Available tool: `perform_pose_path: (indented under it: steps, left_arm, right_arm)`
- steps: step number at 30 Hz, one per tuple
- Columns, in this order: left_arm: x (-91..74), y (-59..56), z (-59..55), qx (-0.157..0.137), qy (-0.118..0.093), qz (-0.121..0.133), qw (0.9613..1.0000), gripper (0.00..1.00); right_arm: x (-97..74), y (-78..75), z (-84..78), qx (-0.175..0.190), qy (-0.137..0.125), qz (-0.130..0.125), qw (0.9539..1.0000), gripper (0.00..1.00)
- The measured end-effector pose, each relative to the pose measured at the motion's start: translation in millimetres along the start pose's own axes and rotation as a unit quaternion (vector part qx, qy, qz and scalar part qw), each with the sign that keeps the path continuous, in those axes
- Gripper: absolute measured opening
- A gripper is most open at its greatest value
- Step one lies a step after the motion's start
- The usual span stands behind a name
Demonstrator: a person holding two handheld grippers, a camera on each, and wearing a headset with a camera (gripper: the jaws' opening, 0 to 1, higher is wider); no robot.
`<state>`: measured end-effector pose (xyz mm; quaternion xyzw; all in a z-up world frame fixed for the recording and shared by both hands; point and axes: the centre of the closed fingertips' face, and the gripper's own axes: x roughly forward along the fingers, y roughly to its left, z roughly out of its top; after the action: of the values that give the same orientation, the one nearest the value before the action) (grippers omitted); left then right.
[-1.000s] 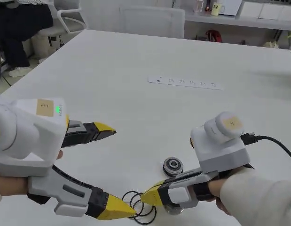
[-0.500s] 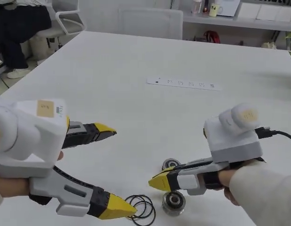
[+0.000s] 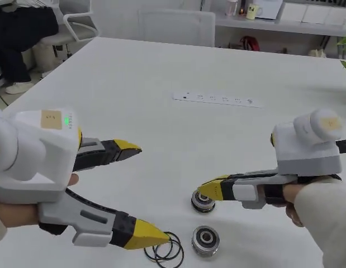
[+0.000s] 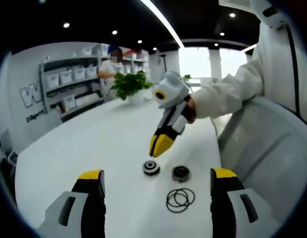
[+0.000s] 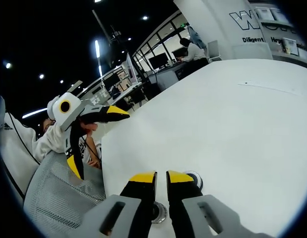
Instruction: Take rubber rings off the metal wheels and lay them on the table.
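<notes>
Right gripper (image 3: pixel 209 190): my jaws pressed together, gripping nothing, tip just over the far wheel (image 3: pixel 202 202).
Left gripper (image 3: pixel 154 194): spread wide, empty.
Near wheel (image 3: pixel 205 240): flat on the table (image 3: pixel 217 134), beside the freed rubber rings (image 3: pixel 164 252).
Closer hand: my right.

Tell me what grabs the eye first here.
Two yellow-tipped claws work over a white table. The left claw is spread wide beside loose black rubber rings. The right claw is shut, its tip by the farther metal wheel, and a second wheel sits beside the rings. A power strip lies mid-table.
</notes>
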<state>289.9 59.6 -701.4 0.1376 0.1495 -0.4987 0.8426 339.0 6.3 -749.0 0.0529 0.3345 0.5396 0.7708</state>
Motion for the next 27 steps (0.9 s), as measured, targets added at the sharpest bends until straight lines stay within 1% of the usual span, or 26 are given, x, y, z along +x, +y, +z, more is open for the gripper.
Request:
perform_pose_path:
  steps: [4,7,11,14,16,17,19,23,27]
  left_arm:
    - [0.5,4.6,6.1,-0.001,0.0,0.003,1.0,0.87]
    - [0.1,6.2,13.5,0.003,-0.01,0.003,0.9999,0.85]
    - [0.8,10.9,18.2,0.004,-0.009,0.006,0.9999,0.86]
    - [0.8,15.3,27.8,0.015,-0.013,0.007,0.9998,0.87]
    - [1.9,18.1,36.8,0.021,-0.022,0.007,0.9995,0.86]
    - [2.7,19.2,39.5,0.022,-0.025,0.007,0.9994,0.86]
    - [5.5,20.1,45.6,0.026,-0.03,0.001,0.9992,0.85]
    - [14.4,20.4,53.7,0.047,-0.028,-0.012,0.9984,0.82]
    - [26.5,23.4,60.1,0.05,-0.029,-0.022,0.9981,0.78]
  right_arm:
    - [-4.8,-4.8,2.1,0.004,-0.008,-0.008,0.9999,0.05]
    - [-7.8,-8.0,3.6,0.007,-0.013,-0.014,0.9998,0.05]
    - [-10.5,-11.9,3.5,0.012,-0.017,-0.019,0.9996,0.05]
    - [-12.7,-15.1,3.9,0.013,-0.019,-0.024,0.9995,0.05]
    - [-14.3,-17.8,3.8,0.014,-0.02,-0.027,0.9993,0.05]
    - [-14.9,-18.9,3.5,0.015,-0.021,-0.029,0.9993,0.05]
    - [-16.2,-21.6,2.0,0.017,-0.021,-0.031,0.9992,0.05]
    - [-18.4,-27.7,-1.4,0.02,-0.021,-0.037,0.9989,0.05]
    - [-19.9,-33.1,-4.7,0.018,-0.017,-0.043,0.9987,0.06]
